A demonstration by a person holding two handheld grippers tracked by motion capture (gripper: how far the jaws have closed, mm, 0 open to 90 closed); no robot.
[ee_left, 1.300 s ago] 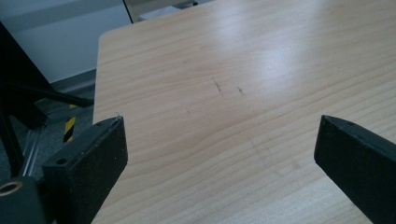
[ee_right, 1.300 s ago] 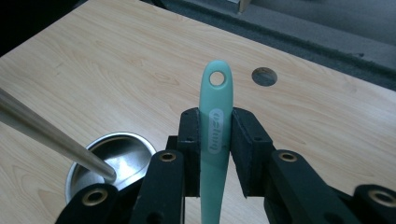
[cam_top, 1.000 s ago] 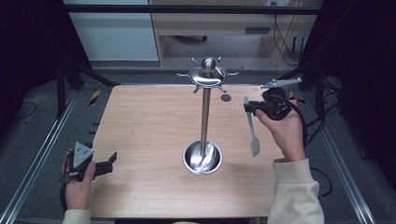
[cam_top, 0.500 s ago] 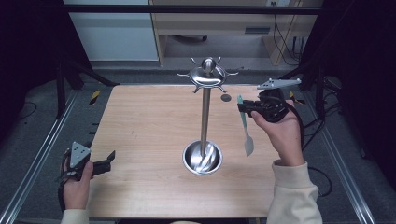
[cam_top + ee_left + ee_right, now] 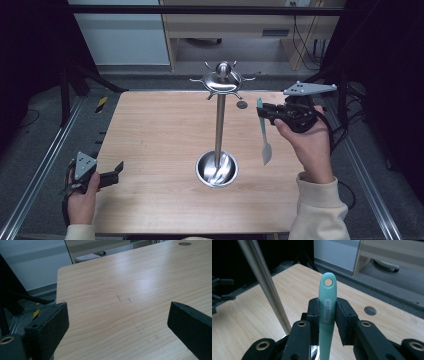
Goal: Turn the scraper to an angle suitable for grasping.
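One wooden desk (image 5: 160, 130) carries the items. One metal utensil stand (image 5: 219, 125) is present: one upright pole, one round base bowl, one crown of hooks at the top. One teal-handled utensil (image 5: 263, 131) is present, with one hanging hole at its handle end. One round grommet hole (image 5: 242, 105) sits near the desk's far edge. Two handheld grippers are present: one left gripper (image 5: 107, 175) and one right gripper (image 5: 265, 113).

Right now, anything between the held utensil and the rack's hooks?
Nothing visible. The right gripper holds the teal utensil right of the rack pole, below the hook ring; open air lies between.
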